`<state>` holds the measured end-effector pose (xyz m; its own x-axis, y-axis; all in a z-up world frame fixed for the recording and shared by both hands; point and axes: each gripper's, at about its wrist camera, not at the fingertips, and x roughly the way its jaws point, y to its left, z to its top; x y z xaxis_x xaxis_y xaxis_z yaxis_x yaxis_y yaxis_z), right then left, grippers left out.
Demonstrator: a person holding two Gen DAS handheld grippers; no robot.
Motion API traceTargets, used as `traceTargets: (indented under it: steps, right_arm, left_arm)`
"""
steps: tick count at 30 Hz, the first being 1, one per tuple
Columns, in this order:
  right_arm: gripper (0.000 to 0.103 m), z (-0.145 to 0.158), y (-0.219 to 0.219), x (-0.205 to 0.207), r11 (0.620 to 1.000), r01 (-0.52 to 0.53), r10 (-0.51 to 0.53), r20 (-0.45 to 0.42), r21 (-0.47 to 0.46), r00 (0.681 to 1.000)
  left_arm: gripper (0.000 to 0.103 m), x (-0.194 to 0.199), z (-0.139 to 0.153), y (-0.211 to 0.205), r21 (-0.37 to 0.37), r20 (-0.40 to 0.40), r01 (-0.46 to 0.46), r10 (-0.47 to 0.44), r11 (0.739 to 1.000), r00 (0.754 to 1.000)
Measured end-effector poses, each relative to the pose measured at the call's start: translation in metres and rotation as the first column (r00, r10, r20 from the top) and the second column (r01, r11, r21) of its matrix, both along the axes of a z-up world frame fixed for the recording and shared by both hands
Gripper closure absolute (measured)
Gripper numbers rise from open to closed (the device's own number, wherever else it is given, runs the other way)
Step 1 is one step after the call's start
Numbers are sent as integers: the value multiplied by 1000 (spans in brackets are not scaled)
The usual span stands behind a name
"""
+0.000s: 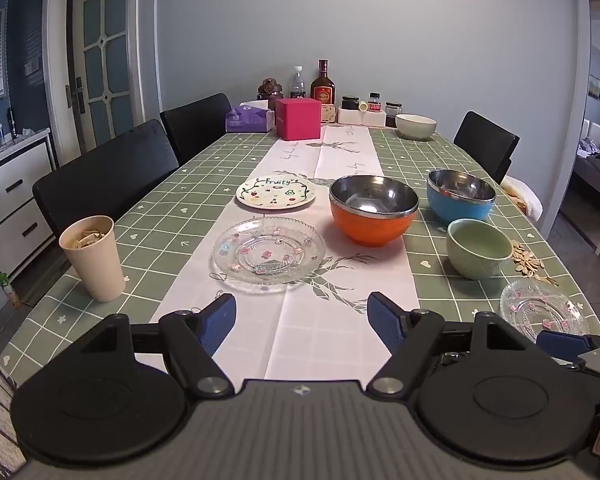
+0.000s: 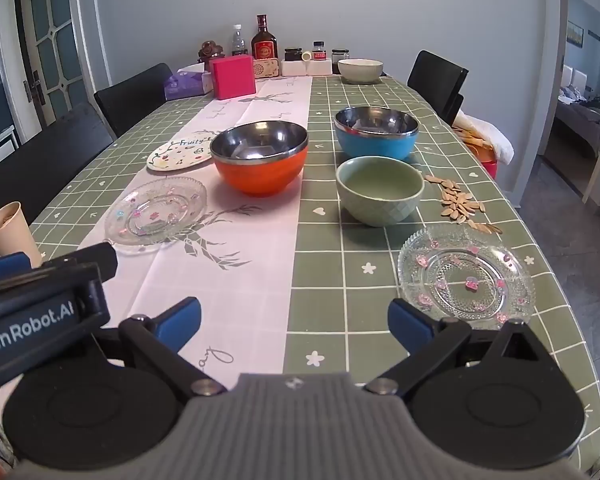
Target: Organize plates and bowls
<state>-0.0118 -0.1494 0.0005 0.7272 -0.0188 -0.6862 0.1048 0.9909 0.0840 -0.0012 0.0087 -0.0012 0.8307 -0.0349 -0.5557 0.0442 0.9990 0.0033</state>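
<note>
green checked oilcloth with a pale runner down its middle covers the dining table [image 1: 172, 200], and every dish sits loose on it, none stacked. both tools hover at the bottom of their frames with nothing between the pads: the left gripper [image 1: 302, 322] stands spread wide, and the right gripper [image 2: 294, 324] is likewise wide apart and empty. in the left view a glass plate [image 1: 269, 255] lies just above the fingers at centre, the painted "fruity" plate [image 1: 276, 193] beyond it, an orange steel-lined bowl [image 1: 374, 210] centre right, a blue steel-lined bowl [image 1: 460, 198] further right, and a green ceramic bowl [image 1: 478, 248] below that. a second glass plate [image 2: 466, 276] sits at the lower right of the right view, near the table edge. risks, as i judge them: thin glass rims lying flat give the pads little to bite, so a plate may skid on the slick cloth or slip off a pinch; the lower-right plate could be nudged over the edge; the scattered seeds [image 2: 462, 202] beside the green bowl could get swept along; the full paper cup [image 1: 94, 258] at left could tip if the left tool swings wide.
</note>
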Motion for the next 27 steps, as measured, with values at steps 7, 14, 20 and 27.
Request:
traceTargets:
  steps: [7, 14, 20, 27]
  right_arm:
    - [5, -2, -1, 2, 1000, -1, 1, -2, 2, 1000]
    - [5, -2, 3, 2, 1000, -7, 7, 0, 0, 1000]
    - [5, -1, 2, 2, 1000, -8, 8, 0, 10, 1000]
    - [5, -2, 3, 2, 1000, -12, 12, -4, 4, 1000]
  left_arm:
    - [15, 1, -1, 1, 5, 0, -3, 3, 1000, 1000]
    - [15, 0, 0, 0, 5, -1, -4, 4, 1000, 1000]
    - [15, 0, 0, 0, 7, 3, -3, 3, 1000, 1000]
    - [15, 0, 0, 0, 16, -2, -8, 8, 1000, 1000]
